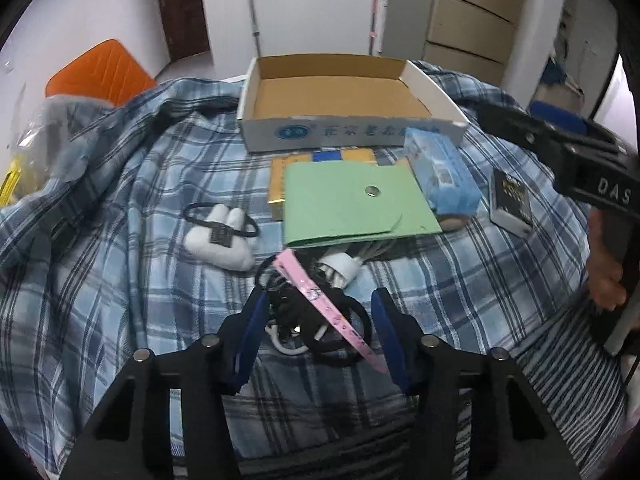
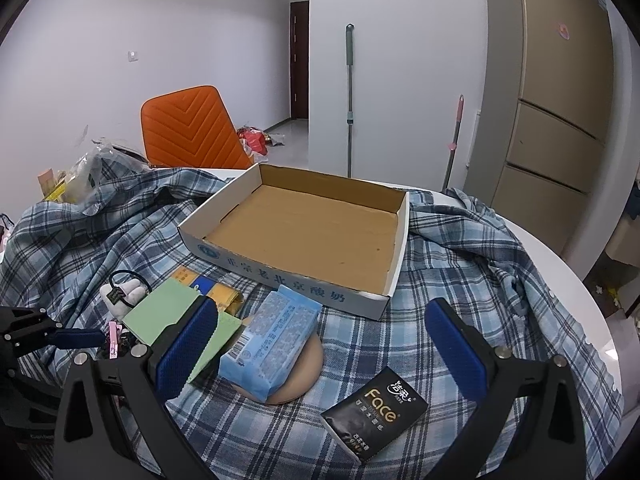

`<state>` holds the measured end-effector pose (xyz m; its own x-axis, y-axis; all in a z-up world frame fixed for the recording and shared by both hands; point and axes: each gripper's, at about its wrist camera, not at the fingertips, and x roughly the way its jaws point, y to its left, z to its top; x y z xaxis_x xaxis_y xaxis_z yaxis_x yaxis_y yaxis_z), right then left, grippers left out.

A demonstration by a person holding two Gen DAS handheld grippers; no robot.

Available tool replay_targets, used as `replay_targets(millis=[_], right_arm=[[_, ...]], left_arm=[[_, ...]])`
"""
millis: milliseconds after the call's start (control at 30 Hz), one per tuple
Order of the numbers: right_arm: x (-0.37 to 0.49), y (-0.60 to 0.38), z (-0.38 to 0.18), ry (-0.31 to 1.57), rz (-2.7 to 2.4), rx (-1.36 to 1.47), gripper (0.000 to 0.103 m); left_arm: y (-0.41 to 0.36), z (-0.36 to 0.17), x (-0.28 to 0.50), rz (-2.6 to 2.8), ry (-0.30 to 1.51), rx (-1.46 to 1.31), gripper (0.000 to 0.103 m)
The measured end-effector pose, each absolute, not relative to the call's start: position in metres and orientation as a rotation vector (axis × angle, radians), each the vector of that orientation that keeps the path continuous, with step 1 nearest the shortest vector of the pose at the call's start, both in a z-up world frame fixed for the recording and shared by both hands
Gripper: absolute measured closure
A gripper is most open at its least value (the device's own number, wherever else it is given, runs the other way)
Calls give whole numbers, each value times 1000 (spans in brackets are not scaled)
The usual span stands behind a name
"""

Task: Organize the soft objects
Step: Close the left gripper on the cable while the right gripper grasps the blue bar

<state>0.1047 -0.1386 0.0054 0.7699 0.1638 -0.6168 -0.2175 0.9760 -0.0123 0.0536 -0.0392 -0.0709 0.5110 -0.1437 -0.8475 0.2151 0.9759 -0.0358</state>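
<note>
An empty cardboard box is set at the far side of the desk, evidently as receptacle. A tangle of black hair ties with a pink strip lies nearest, bracketed by the half-open left tongs, not yet clamped. The right tongs hang wide apart, empty, over a blue tissue pack.

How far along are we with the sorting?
Done: nothing, the box is bare. In hand: the left gripper straddles the hair ties and pink clip, not yet gripped. Left: white plush, blue tissue pack, black tissue pack. Right gripper open.
</note>
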Motion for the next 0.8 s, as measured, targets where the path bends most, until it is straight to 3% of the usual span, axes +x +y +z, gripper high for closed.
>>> replay_targets(millis=[33, 100, 167, 533, 800], right_arm=[[105, -139, 5, 662, 207, -87, 0], [105, -138, 4, 664, 205, -92, 0], [106, -138, 3, 667, 204, -97, 0], [105, -146, 9, 635, 178, -69, 0], [110, -151, 10, 672, 205, -37, 0]], left_arm=[[-38, -72, 54, -219, 1019, 68, 48], [-36, -74, 58, -201, 1015, 57, 74], [-36, -75, 59, -183, 990, 92, 84], [-17, -11, 25, -191, 701, 66, 88], [-28, 27, 42, -259, 731, 115, 88]])
